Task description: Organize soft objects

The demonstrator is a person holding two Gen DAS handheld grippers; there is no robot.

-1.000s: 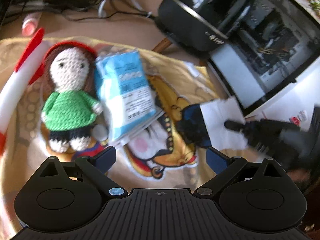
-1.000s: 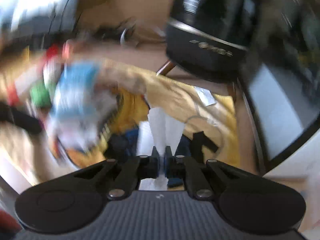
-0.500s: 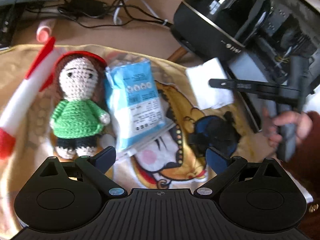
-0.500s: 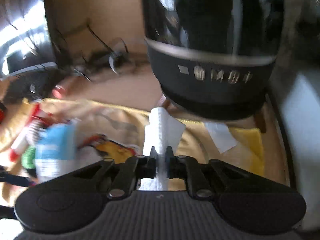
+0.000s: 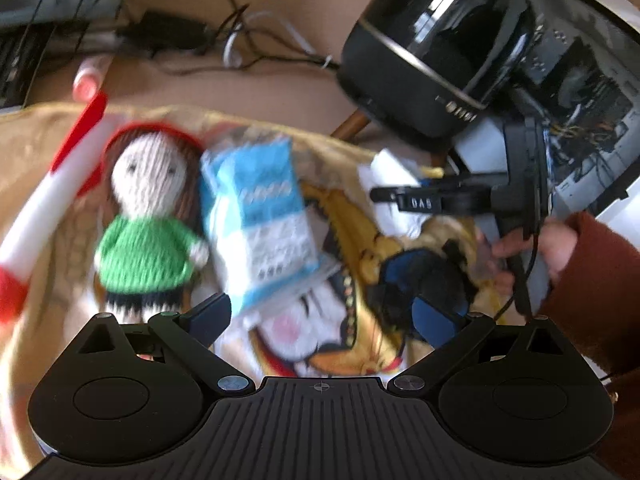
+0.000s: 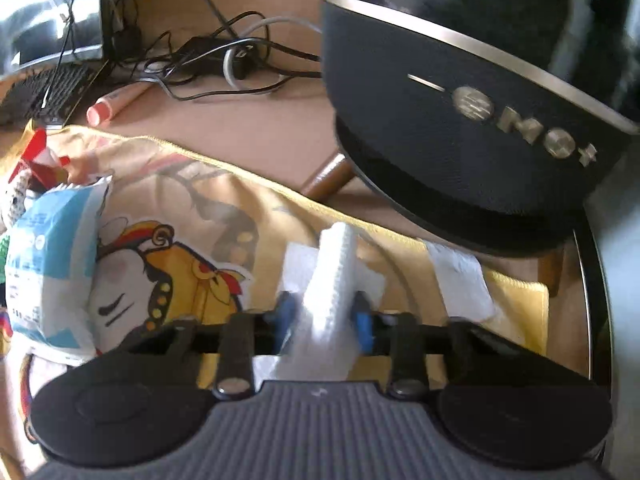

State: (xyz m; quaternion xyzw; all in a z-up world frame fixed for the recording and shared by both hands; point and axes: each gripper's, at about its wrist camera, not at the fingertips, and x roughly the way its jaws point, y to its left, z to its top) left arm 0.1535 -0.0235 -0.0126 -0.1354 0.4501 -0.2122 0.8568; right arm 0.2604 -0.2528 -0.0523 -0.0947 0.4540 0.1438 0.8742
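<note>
A yellow cartoon-printed cloth (image 6: 224, 200) covers a cluttered brown desk below a black domed speaker (image 6: 480, 120). The right gripper (image 6: 323, 320) pinches a folded white embossed tissue (image 6: 332, 276), low over the cloth's far right: the placing step, seemingly. Next it needs lowering and a release. The left gripper (image 5: 320, 312) is spread, empty, near the blue-and-white soft packet (image 5: 268, 216).

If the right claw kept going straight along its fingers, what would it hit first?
Most likely the yellow printed cloth just ahead, then the black speaker beyond it. The right claw is shut on a white tissue. Depth is uncertain.
</note>
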